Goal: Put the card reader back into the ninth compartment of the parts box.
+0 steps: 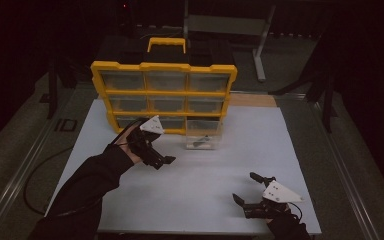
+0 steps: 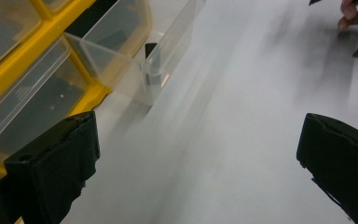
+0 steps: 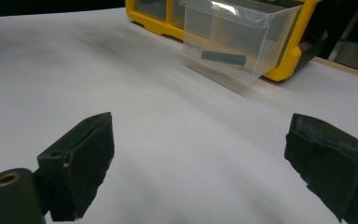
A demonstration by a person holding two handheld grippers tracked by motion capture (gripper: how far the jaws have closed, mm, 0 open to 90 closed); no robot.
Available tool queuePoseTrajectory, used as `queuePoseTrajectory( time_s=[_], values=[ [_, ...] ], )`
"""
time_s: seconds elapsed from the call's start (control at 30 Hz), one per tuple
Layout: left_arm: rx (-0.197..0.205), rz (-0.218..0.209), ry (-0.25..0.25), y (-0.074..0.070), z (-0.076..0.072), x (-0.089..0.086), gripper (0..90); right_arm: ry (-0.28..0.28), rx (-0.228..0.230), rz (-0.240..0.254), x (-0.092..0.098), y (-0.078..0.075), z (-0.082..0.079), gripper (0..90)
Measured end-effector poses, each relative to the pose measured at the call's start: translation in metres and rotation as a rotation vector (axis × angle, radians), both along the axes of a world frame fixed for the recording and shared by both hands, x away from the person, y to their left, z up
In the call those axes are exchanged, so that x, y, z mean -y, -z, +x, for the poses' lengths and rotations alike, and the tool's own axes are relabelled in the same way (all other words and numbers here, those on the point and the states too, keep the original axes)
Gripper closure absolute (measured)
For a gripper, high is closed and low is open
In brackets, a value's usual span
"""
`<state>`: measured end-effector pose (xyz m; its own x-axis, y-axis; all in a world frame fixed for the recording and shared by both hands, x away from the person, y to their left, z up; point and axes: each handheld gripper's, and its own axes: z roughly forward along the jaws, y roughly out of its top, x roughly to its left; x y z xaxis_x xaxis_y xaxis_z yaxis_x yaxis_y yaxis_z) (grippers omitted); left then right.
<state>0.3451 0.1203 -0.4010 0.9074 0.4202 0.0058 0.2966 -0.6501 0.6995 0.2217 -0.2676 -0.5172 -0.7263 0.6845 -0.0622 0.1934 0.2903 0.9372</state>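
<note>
While the clear drawer (image 1: 203,134) stands pulled out on the white table (image 1: 195,200), just in front of the yellow organizer (image 1: 164,93), both claws are held wide open and empty. The left gripper (image 1: 166,161) hovers near the drawer's left side, the right gripper (image 1: 244,188) well apart from it. A small dark part (image 3: 223,58) is seen lying inside. The thin plastic is judged light, stiff and slippery, best pinched at the front wall's rim

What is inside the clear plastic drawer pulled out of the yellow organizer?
The clear plastic drawer holds one small dark cylindrical piece lying on its bottom. Glare on the drawer's rim hides part of the interior.
</note>
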Motion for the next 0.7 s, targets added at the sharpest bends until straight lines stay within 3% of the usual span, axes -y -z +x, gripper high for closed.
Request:
queuePoseTrajectory(
  time_s=[0.43, 0.7],
  values=[
    [0.005, -0.031, -0.013, 0.012, -0.019, -0.023, 0.3, 0.004, 0.003, -0.011, 0.001, 0.0, 0.001, 8.3],
    [0.002, -0.064, -0.022, 0.027, -0.034, -0.038, 0.3, -0.003, 0.009, -0.014, 0.001, 0.0, 0.001, 8.3]
  ],
)
